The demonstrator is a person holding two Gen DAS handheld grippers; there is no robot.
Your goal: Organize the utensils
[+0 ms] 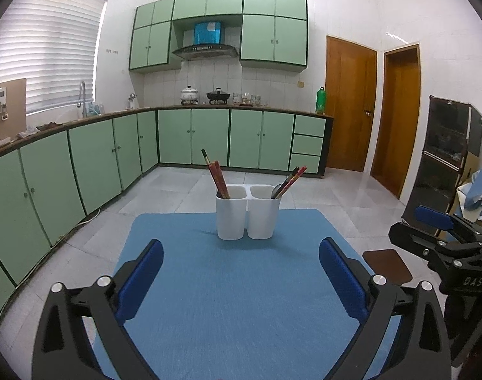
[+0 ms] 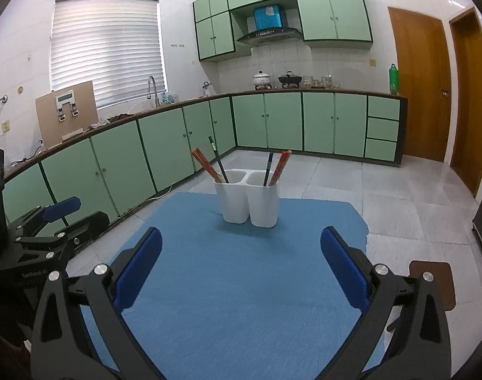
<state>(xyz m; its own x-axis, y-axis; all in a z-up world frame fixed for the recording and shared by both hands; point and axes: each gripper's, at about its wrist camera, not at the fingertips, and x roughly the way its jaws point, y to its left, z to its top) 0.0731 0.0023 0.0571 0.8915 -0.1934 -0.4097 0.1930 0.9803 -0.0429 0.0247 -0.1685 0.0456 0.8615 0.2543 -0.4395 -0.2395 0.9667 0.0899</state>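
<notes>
A white two-compartment utensil holder [image 1: 247, 213] stands upright at the far end of a blue mat [image 1: 234, 285]. Red and dark chopsticks [image 1: 216, 175] lean in its left compartment. More chopsticks and a dark spoon [image 1: 288, 182] lean in its right compartment. My left gripper [image 1: 241, 253] is open and empty, well short of the holder. My right gripper [image 2: 241, 242] is open and empty, also short of the holder [image 2: 248, 201]. Each gripper shows at the edge of the other's view: the right gripper at the right [image 1: 443, 237], the left gripper at the left [image 2: 51, 224].
The mat [image 2: 241, 285] covers a small table standing on a tiled kitchen floor. A brown stool seat [image 2: 434, 280] sits to the right of the table. Green cabinets [image 1: 209, 136] run along the far wall and the left side.
</notes>
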